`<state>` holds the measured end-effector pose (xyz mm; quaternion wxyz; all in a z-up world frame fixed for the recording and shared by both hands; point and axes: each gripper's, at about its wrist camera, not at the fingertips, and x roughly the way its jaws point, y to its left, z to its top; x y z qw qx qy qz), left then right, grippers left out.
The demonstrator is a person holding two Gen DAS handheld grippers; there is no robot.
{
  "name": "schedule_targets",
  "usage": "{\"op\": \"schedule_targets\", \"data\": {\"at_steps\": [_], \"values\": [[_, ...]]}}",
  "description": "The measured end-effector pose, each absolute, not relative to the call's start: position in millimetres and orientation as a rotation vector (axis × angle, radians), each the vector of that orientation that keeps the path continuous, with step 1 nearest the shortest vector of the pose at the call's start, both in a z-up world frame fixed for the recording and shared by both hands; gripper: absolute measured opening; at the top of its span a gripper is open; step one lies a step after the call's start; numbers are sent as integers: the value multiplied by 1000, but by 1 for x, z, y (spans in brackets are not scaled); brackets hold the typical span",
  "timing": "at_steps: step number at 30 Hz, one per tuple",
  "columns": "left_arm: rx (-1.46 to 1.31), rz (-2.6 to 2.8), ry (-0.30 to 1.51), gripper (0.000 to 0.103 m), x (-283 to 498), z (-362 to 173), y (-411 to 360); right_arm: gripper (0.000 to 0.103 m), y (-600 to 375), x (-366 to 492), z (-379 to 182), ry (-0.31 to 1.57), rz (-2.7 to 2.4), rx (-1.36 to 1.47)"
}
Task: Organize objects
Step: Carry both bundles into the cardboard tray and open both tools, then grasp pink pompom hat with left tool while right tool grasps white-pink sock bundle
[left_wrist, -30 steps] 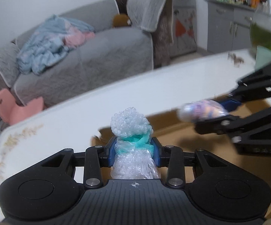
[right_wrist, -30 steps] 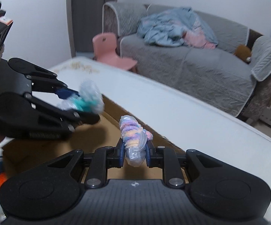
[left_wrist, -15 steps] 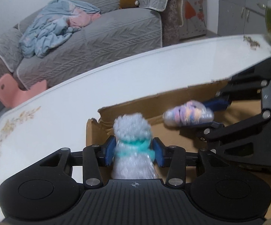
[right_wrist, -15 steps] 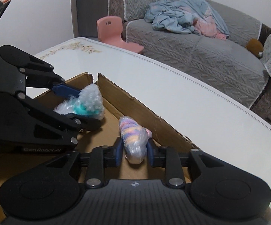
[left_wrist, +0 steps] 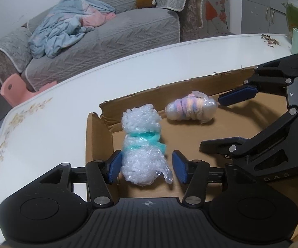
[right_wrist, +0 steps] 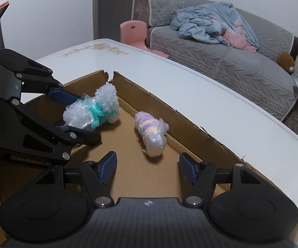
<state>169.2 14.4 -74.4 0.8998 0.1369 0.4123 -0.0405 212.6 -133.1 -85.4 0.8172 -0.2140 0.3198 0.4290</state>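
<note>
Inside a cardboard box (right_wrist: 190, 124) on the white surface (left_wrist: 66, 95), both grippers' jaws have just been opening. The left gripper (left_wrist: 147, 166) straddles a teal-tied bubble-wrap bundle (left_wrist: 142, 144); the right gripper (right_wrist: 147, 167) has released the pastel bundle (right_wrist: 151, 132). Best withdraw straight back, without snagging the wrap.

Grey quilted sofa (left_wrist: 99, 35) with crumpled blue blanket (left_wrist: 66, 33), pink chair (right_wrist: 134, 31), white walls.

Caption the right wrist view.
Right gripper open, pastel bundle lying released in cardboard box.
</note>
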Motion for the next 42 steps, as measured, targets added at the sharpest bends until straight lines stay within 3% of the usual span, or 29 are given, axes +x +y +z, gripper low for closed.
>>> {"op": "schedule_targets", "data": {"at_steps": [5,11,19,32,37,42], "values": [[271,-91,871,68,164,-71,15,72,-135,207,-81,673,906,-486],[197,-106,806,85,132,-42,29,83,-155,193,-45,610,882,-428],[178,-85,717,87,78,-5,40,92,-187,153,2,535,888,-344],[97,-57,634,88,-11,23,74,98,-225,68,23,437,886,-313],[88,-28,591,103,-49,18,79,101,-245,36,16,414,849,-287],[110,2,627,102,-91,-8,85,102,-267,-5,-11,420,771,-300]]}}
